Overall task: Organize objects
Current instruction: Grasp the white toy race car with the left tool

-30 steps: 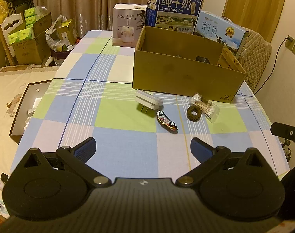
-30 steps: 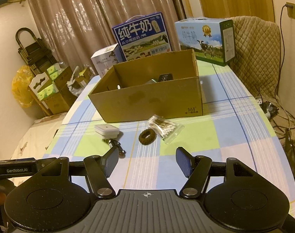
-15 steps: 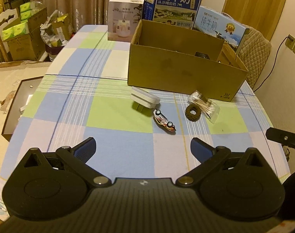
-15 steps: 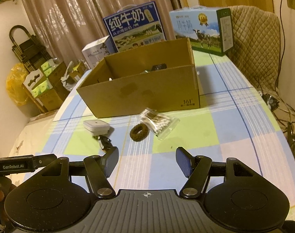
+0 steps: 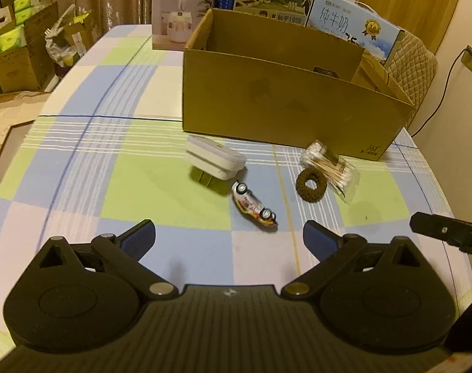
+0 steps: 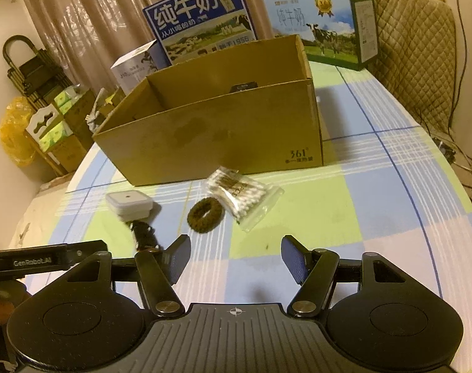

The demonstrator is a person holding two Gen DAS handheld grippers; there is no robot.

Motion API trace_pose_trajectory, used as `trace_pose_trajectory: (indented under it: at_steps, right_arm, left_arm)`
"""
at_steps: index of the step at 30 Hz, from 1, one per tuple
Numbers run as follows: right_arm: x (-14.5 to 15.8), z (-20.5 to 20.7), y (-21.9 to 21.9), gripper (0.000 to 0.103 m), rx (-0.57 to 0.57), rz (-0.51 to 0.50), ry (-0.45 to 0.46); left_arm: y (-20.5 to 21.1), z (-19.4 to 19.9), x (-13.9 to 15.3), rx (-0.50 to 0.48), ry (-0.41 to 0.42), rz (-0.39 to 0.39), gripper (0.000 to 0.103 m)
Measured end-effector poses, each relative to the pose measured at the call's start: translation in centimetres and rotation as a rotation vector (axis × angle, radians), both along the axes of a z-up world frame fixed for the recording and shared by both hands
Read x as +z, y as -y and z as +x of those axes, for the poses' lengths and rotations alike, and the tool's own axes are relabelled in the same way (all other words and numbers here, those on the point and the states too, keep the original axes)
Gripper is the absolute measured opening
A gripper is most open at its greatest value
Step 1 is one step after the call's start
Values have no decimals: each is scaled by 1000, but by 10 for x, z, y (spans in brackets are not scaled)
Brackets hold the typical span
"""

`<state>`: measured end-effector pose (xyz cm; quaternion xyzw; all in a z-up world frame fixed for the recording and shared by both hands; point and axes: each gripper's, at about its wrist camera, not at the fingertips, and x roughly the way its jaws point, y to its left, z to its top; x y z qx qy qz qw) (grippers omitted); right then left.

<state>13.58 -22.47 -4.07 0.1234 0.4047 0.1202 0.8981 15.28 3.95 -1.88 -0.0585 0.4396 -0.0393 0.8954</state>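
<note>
**Left wrist view: approach step, nothing grasped yet**

Left gripper (image 5: 229,236) and right gripper (image 6: 235,258) both hover with jaws spread, empty. Just beyond on the bench (image 5: 80,168): toy car (image 5: 254,205), charger (image 5: 215,161), hair tie (image 6: 204,215), cotton swab bag (image 6: 240,193). Cardboard box (image 5: 285,108) behind them. Next, probably: lower onto one item, pinch, lift over the box wall.

Table (image 5: 118,186) covered with a checked cloth in blue, green, white and pale pink. Open cardboard box (image 5: 282,108) stands on it toward the far side. Behind the box: two milk cartons (image 6: 201,18) and a white humidifier box (image 5: 183,9). In front of the box, left to right: white plug adapter (image 5: 215,160), toy car (image 5: 254,205) lying on its side just beside it, brown hair tie (image 5: 312,183), bag of cotton swabs (image 5: 330,168) touching the hair tie.
</note>
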Motion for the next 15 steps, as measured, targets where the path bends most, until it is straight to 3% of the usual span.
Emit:
trace_pose_trajectory:
  at_steps: [6,9,15]
  right_arm:
    - [-14,23,0,62,17,-12,9]
    - [-22,29,0,62,18,-18,0]
    - [-32,36,-4,62,31,-19,-15]
  left_arm:
    - [9,29,-18,-5,-22,-6,85]
    - [13,40,-28,-9,-41,-1,68]
    - [18,57,-44,-14,-55,-12,56]
